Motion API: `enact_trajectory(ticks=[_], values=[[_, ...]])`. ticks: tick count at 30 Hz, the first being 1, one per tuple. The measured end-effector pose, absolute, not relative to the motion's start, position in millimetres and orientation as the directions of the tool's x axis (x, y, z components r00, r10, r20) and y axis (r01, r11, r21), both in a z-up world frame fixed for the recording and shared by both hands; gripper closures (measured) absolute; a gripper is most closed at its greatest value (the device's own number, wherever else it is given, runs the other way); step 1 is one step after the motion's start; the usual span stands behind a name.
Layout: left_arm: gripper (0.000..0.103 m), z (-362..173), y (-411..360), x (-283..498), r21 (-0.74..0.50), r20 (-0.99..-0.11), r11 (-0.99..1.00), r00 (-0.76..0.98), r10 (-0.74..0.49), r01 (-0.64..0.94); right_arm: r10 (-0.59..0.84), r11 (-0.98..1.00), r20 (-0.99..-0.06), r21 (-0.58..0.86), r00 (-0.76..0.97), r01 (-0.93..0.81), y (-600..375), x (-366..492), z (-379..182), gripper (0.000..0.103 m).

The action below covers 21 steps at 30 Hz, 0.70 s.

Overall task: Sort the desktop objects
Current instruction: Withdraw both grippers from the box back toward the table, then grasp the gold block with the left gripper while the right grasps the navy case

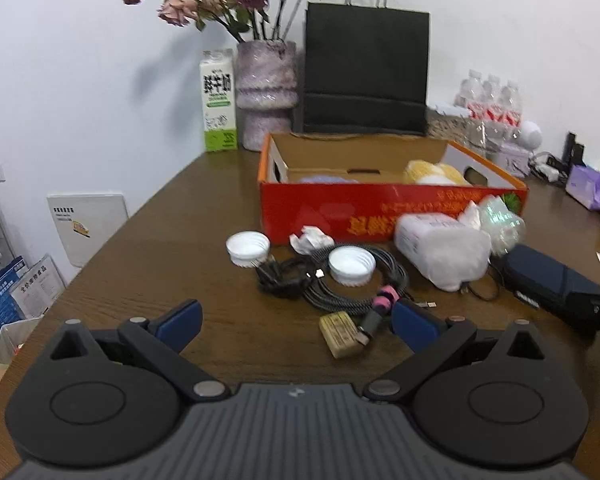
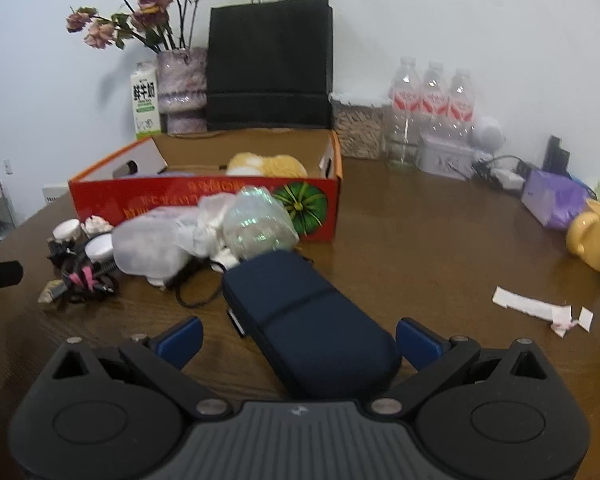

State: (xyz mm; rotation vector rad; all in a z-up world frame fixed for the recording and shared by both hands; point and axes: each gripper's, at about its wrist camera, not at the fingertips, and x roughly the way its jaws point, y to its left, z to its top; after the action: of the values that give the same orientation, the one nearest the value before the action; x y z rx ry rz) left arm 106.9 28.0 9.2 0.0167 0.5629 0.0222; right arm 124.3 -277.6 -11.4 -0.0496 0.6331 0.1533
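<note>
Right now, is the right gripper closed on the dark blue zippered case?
No, the right gripper is open, its blue pads on either side of the dark blue zippered case without touching it.

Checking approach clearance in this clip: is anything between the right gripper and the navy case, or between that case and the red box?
Nothing blocks the right gripper; the navy case already lies between its open fingers. Toward the red box, a crumpled clear bottle and a white plastic bag lie against the near wall.

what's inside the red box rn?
In the red cardboard box: yellow yarn balls by the right end and something pale purple by the left. The front wall hides the floor and anything lower.
</note>
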Motion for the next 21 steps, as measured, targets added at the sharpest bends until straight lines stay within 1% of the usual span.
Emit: enact_trajectory(ticks=[12, 15, 19, 21], values=[[0.0, -0.4, 20.4, 113.4, 0.049, -0.577, 0.999, 0.816, 0.036, -0.009, 0.106, 0.984, -0.622, -0.044, 0.776, -0.17, -279.4, 143.0, -18.0, 0.0], [0.0, -3.8, 20.1, 114.5, 0.058, -0.584, 0.998, 0.811, 0.042, -0.009, 0.137, 0.98, -0.65, -0.021, 0.747, -0.198, -284.3, 157.1, -21.2, 0.0], [0.0, -7.7, 19.2, 117.3, 0.063, -0.596, 0.998, 0.802, 0.045, -0.009, 0.151, 0.972, -0.668, -0.035, 0.729, -0.233, -284.2, 173.5, -25.4, 0.0], [0.0, -9.9, 17.7, 119.4, 0.067, -0.603, 0.998, 0.797, 0.047, -0.009, 0.18, 0.967, -0.681, -0.011, 0.71, -0.255, -284.2, 182.8, -28.4, 0.001]])
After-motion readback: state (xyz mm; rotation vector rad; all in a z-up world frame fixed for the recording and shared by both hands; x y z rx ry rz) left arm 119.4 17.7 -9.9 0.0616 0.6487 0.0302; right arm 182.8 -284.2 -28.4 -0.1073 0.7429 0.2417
